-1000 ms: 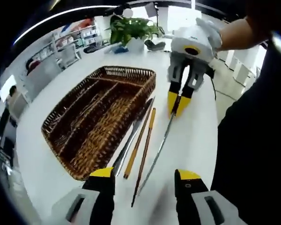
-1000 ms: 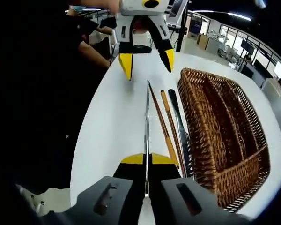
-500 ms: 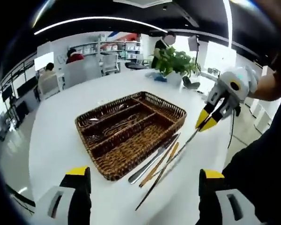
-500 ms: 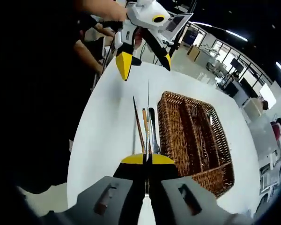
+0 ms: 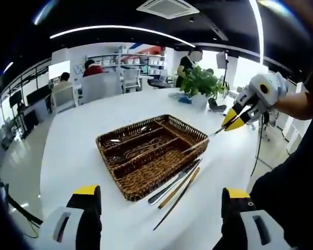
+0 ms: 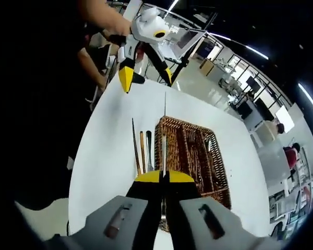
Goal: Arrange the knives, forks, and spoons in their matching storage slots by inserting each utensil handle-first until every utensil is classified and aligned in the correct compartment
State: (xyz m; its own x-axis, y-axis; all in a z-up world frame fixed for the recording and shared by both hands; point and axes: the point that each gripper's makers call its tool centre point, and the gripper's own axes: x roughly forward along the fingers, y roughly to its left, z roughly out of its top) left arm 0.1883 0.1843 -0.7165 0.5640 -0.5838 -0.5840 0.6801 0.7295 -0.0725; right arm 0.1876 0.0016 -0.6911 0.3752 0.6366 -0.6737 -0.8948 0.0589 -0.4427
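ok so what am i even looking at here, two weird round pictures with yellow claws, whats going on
A person holds a hand-held two-jaw gripper in each hand, and a fisheye camera rides on each, which is why the pictures are round.

In the left gripper view, the left gripper stands open at the bottom, holding nothing. The right gripper comes in from the right.

In the right gripper view, the right gripper is shut on a thin metal utensil, lifted over a wicker cutlery tray. I cannot tell which kind of utensil it is.

The tray sits on a white table and already holds some cutlery. Three more utensils lie on the table beside it. A potted plant stands farther back.
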